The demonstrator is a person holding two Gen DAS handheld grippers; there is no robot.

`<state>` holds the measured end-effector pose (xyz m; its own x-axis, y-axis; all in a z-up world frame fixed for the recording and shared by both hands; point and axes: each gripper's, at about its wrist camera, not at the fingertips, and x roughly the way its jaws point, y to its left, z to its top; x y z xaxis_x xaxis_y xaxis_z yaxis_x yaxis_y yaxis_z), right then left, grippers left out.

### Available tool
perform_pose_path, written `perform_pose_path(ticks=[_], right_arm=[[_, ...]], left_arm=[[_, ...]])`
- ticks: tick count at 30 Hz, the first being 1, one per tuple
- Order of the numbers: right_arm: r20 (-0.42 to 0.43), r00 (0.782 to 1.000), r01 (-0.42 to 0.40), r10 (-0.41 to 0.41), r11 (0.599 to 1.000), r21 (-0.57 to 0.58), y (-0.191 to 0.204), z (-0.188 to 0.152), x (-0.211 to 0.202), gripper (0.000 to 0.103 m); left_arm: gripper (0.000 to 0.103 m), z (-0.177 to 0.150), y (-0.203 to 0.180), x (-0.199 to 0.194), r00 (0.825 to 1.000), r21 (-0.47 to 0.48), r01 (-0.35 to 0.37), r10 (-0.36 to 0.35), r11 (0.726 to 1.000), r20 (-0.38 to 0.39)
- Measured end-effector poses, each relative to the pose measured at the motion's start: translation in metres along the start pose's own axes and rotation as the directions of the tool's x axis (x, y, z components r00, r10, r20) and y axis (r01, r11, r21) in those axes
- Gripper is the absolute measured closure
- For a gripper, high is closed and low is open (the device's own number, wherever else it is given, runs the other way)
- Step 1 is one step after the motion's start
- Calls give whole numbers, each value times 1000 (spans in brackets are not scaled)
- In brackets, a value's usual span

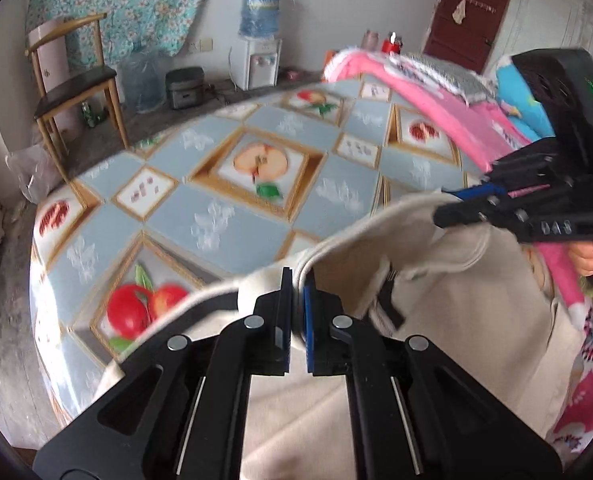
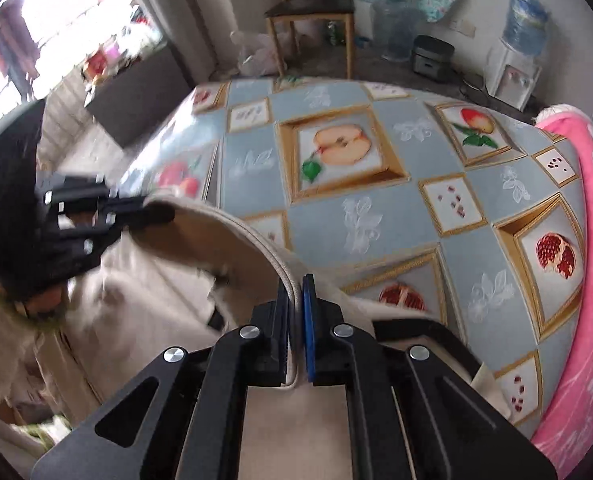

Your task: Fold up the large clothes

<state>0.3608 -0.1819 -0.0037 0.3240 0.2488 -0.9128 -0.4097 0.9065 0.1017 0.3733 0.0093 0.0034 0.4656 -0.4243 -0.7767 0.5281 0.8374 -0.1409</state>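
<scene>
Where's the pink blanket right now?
The pink blanket runs along the right edge of the fruit-print tablecloth in the right wrist view; in the left wrist view it lies upper right, behind the right tool.

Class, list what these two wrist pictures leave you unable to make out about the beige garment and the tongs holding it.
- Beige garment: type and full shape unknown; the left view's bottom edge and the left tongs cut it off.
- Its right side: the right tongs cover it in the right view.
- Left tongs' far tips: motion-blurred in the right view.
</scene>
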Motion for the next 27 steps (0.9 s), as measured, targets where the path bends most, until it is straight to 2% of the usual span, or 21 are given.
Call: perform_pose_path(ticks=[4, 6, 8, 10, 13, 16, 18, 21, 23, 25, 27], right_arm=[[-84, 994, 60, -66, 996, -70, 18, -27, 29, 96], [-74, 991, 100, -109, 988, -118, 25, -32, 34, 96], [-57, 992, 107, -115, 986, -127, 28, -33, 25, 96], [-35, 997, 68, -72, 993, -100, 24, -33, 8, 93], [27, 1000, -15, 16, 999, -42, 15, -32, -29, 82], [94, 987, -131, 126, 990, 47, 8, -21, -46, 81], [105, 981, -175, 164, 979, 105, 5, -7, -41, 81], [69, 975, -220, 212, 966, 139, 14, 11, -10, 81], [7, 967, -252, 253, 958, 136, 28, 14, 16, 82], [-66, 973, -216, 223, 971, 108, 42, 9, 40, 82], [-83, 975, -198, 205, 976, 89, 48, 3, 49, 82]], left_arm=[[98, -23, -4, 18, 996, 14, 0, 2, 1000, -88], [97, -30, -8, 25, 994, 31, -9, 13, 999, -107], [97, -33, -12, 23, 994, 47, -24, 29, 999, -102], [97, -36, -12, 18, 995, 50, -20, 25, 999, -93], [97, -39, -12, 9, 997, 67, -16, 21, 998, -75], [97, -41, -14, 6, 997, 90, -6, 13, 996, -74], [97, -43, -18, 8, 996, 104, -2, 11, 995, -83], [96, -47, -18, 10, 995, 105, 8, 3, 994, -103], [92, -51, -15, 6, 994, 85, 20, -10, 996, -112], [86, -55, -9, -4, 993, 49, 36, -30, 998, -112], [82, -61, -1, -17, 992, 0, 78, -78, 997, -98]])
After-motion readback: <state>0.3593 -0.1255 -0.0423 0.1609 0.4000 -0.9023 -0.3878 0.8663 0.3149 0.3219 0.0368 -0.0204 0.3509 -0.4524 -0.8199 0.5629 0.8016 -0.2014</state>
